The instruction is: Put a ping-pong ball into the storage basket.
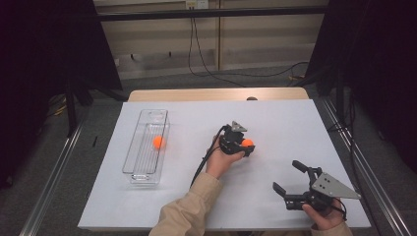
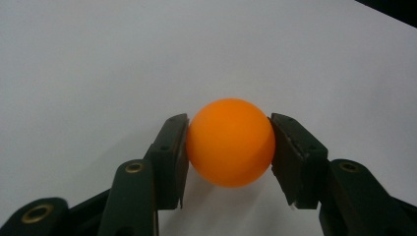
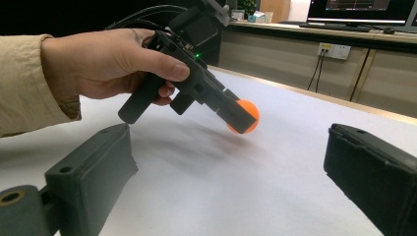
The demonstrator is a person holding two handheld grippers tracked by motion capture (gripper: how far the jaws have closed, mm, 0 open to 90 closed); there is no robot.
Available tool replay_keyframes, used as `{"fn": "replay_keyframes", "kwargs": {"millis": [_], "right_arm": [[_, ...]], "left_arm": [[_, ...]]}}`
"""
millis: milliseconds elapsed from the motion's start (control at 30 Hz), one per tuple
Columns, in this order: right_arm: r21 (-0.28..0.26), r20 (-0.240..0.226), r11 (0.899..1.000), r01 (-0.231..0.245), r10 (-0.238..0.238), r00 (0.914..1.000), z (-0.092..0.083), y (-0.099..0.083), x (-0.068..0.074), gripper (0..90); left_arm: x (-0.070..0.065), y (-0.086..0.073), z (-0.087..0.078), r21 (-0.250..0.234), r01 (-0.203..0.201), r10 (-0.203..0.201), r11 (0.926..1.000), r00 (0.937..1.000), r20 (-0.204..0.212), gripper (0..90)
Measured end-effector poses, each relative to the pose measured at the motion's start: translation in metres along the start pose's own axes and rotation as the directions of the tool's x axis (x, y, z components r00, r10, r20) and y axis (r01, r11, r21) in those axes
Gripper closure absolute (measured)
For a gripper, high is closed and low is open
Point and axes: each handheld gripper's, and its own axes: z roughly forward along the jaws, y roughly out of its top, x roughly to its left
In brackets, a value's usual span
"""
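An orange ball (image 2: 230,142) sits clamped between the two black jaws of my left gripper (image 2: 228,147). In the high view that left gripper (image 1: 246,144) hangs over the middle of the white table (image 1: 275,118), held off the surface, the ball (image 1: 247,142) at its tip. The right gripper view shows the same ball (image 3: 246,116) in those jaws, above its shadow. A second orange ball (image 1: 158,142) lies in the clear tray (image 1: 143,169) at the left. My right gripper (image 1: 286,178) rests near the front right edge, open, with nothing between its jaws (image 3: 226,172).
The clear tray is long and narrow, with a wire rack inside, and runs front to back on the left of the table. Black cables trail from both grippers. Dark stands flank the table, with metal rails along both sides.
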Motion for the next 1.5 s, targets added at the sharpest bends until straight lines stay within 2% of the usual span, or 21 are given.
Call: {"fn": "replay_keyframes", "kwargs": {"millis": [467,800,1100,1500], "right_arm": [[0.005,-0.001,1.000,0.002,-0.002,1.0000,0.001,0.000,0.000,4.1],[0.006,-0.002,1.000,0.002,-0.002,1.0000,0.001,0.000,0.001,4.1],[0.005,-0.003,1.000,0.002,-0.002,1.0000,0.001,0.000,0.001,4.0],[0.006,-0.005,1.000,0.005,-0.005,1.0000,0.002,0.000,0.001,4.2]], "left_arm": [[0.005,-0.005,-0.014,0.006,-0.004,0.004,1.0000,1.0000,0.000,50.9],[0.005,-0.009,-0.022,0.007,-0.004,0.004,1.0000,0.9998,0.019,50.9],[0.006,-0.011,-0.029,0.010,-0.012,0.012,0.9999,0.9997,0.020,50.8],[0.010,-0.015,-0.037,0.016,-0.002,0.001,0.9999,0.9996,0.028,50.8]]}}
